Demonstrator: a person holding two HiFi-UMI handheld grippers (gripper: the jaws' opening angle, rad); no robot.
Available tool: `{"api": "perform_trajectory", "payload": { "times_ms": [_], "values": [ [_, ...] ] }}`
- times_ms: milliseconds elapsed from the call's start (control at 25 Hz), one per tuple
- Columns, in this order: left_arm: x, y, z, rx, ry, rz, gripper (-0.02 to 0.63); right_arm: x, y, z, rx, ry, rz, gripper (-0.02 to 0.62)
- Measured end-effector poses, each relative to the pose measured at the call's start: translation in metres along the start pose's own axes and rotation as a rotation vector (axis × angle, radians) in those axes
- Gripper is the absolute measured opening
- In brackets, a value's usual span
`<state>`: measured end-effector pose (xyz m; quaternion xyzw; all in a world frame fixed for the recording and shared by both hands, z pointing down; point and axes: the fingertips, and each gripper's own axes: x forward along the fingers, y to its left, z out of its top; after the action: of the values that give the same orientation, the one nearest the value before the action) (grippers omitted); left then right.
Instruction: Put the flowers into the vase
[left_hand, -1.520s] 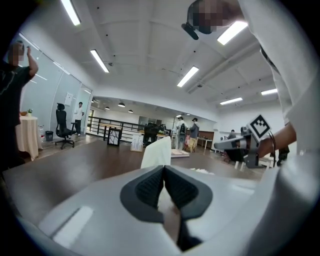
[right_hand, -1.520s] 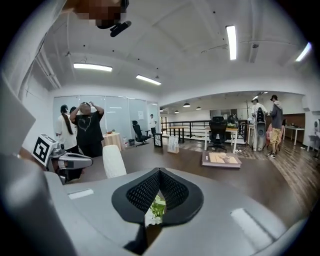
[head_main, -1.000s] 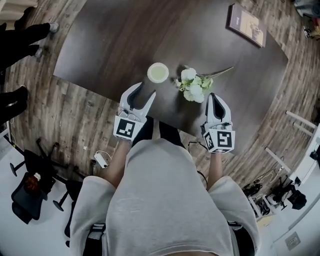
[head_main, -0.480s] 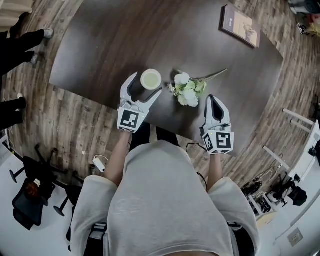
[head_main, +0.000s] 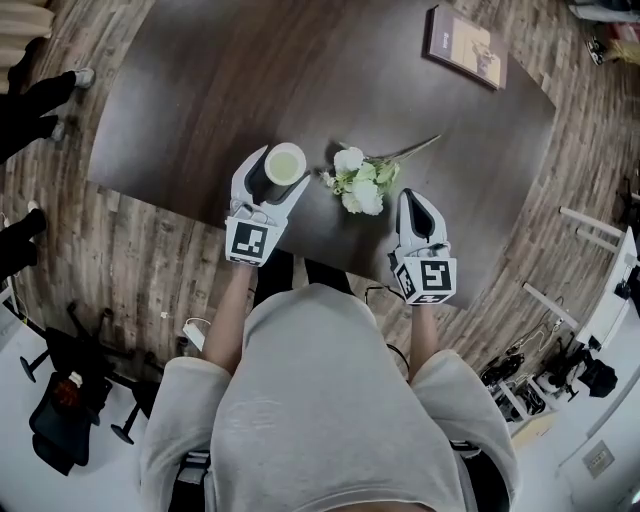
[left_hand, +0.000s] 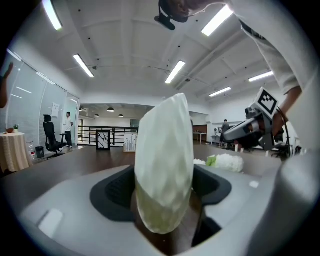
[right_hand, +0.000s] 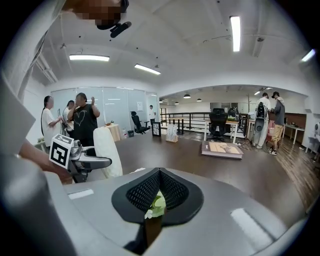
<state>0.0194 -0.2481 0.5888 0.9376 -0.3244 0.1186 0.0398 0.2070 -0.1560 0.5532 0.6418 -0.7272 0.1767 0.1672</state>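
The pale green vase (head_main: 285, 163) stands upright near the front edge of the dark table (head_main: 200, 80). My left gripper (head_main: 277, 169) straddles it, one jaw on each side. Its jaws have just been closing and now rest against the vase (left_hand: 164, 165), which fills the gap between them. The white and green flowers (head_main: 357, 184) lie on the table to the right of the vase, with the stem pointing to the far right. My right gripper (head_main: 408, 198) is shut and holds nothing, just right of the blooms. A bit of flower (right_hand: 156, 203) shows beyond its pads.
A framed picture (head_main: 464, 46) lies flat at the table's far right corner. A person's legs (head_main: 40, 75) are on the wooden floor at the left. An office chair (head_main: 60, 400) stands behind me. People (right_hand: 82, 117) stand beyond the table.
My left gripper has moved forward so that its jaws now flank the vase, having opened wide first. My right gripper has stayed where it was, beside the flowers.
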Motion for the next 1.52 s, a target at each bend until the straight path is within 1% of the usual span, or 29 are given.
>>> {"api": "perform_trajectory", "payload": {
  "times_ms": [120,200,280,360,400,440,480,520,560,640,680,720,760,920,1120,1280,1360,1400,1520],
  "values": [
    [-0.002,0.003,0.0,-0.01,-0.001,0.008,0.342,0.003,-0.006,-0.01,0.006,0.02,0.001,-0.002],
    [-0.001,0.001,0.003,-0.03,0.003,0.011,0.342,0.005,-0.014,-0.017,-0.015,0.046,-0.011,-0.002],
    [0.0,0.0,0.003,-0.028,0.002,0.01,0.342,0.007,-0.021,-0.026,-0.074,0.081,-0.027,-0.002],
    [-0.001,0.0,0.001,-0.02,0.001,0.009,0.342,0.011,-0.026,-0.035,-0.174,0.119,-0.042,0.0],
    [-0.001,0.0,0.002,-0.023,0.004,0.009,0.342,0.014,-0.027,-0.039,-0.247,0.138,-0.048,0.0],
    [-0.001,0.0,0.002,-0.027,0.009,0.009,0.342,0.018,-0.028,-0.043,-0.342,0.158,-0.052,0.003],
    [-0.001,0.001,0.003,-0.03,0.011,0.01,0.342,0.022,-0.028,-0.048,-0.459,0.18,-0.053,0.054],
    [-0.001,0.001,0.003,-0.031,0.012,0.01,0.342,0.026,-0.028,-0.052,-0.595,0.201,-0.053,0.113],
    [-0.001,0.001,0.003,-0.031,0.012,0.01,0.342,0.03,-0.028,-0.057,-0.741,0.222,-0.051,0.138],
    [-0.001,0.001,0.003,-0.033,0.013,0.009,0.342,0.039,-0.031,-0.07,-1.01,0.26,-0.045,0.156],
    [0.0,0.001,0.002,-0.035,0.013,0.009,0.342,0.042,-0.033,-0.077,-1.109,0.275,-0.037,0.164],
    [0.0,0.001,0.002,-0.037,0.013,0.01,0.342,0.046,-0.035,-0.083,-1.18,0.285,-0.027,0.171],
    [-0.001,0.001,0.003,-0.037,0.014,0.01,0.342,0.049,-0.037,-0.088,-1.228,0.292,-0.015,0.179],
    [0.0,0.0,0.002,-0.035,0.016,0.01,0.342,0.062,-0.044,-0.098,-1.334,0.298,0.006,0.202],
    [0.001,0.0,0.001,-0.041,0.012,0.013,0.342,0.082,-0.049,-0.099,-1.384,0.289,0.021,0.201],
    [0.002,-0.001,0.001,-0.039,0.011,0.013,0.342,0.095,-0.042,-0.1,-1.427,0.269,0.04,0.171],
    [0.001,0.0,0.001,-0.038,0.013,0.012,0.342,0.099,-0.04,-0.098,-1.441,0.252,0.025,0.102],
    [0.001,0.0,0.001,-0.037,0.014,0.013,0.342,0.101,-0.039,-0.096,-1.446,0.243,0.015,0.081],
    [0.001,-0.001,0.002,-0.036,0.01,0.013,0.342,0.101,-0.038,-0.091,-1.434,0.228,0.0,0.057]
  ]
}}
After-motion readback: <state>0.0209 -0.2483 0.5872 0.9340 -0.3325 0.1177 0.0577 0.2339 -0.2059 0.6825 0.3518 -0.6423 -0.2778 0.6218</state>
